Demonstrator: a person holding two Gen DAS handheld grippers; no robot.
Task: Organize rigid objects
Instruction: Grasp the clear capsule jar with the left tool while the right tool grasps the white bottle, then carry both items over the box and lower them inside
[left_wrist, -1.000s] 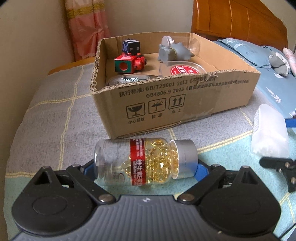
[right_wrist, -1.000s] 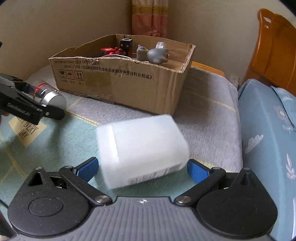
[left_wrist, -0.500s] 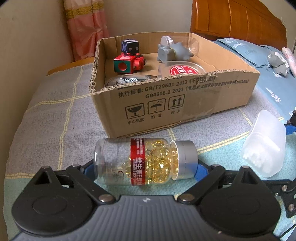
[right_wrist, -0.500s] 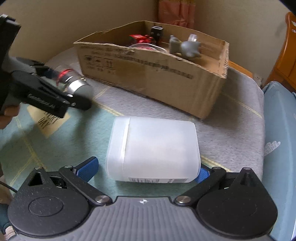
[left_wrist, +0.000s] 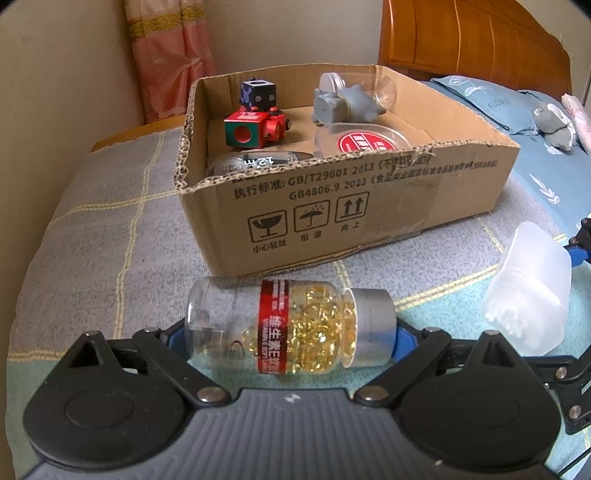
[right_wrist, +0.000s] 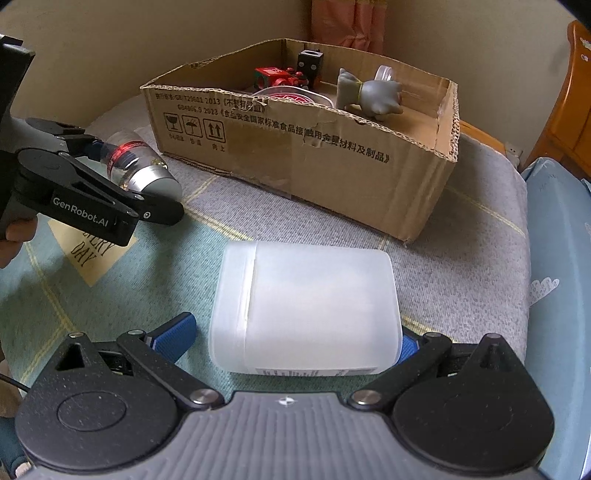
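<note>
The pill bottle (left_wrist: 290, 328), lying sideways and clenched end to end in the left gripper (left_wrist: 290, 338), and the white plastic box (right_wrist: 304, 314), which the right gripper (right_wrist: 295, 332) grasps, both hang just short of the cardboard box (left_wrist: 369, 206) on the bed. Each should be lifted clear of the near wall and lowered into bare floor. The box already holds a red toy (left_wrist: 255, 127), a grey figure (left_wrist: 343, 103), jars and a round tin.
</note>
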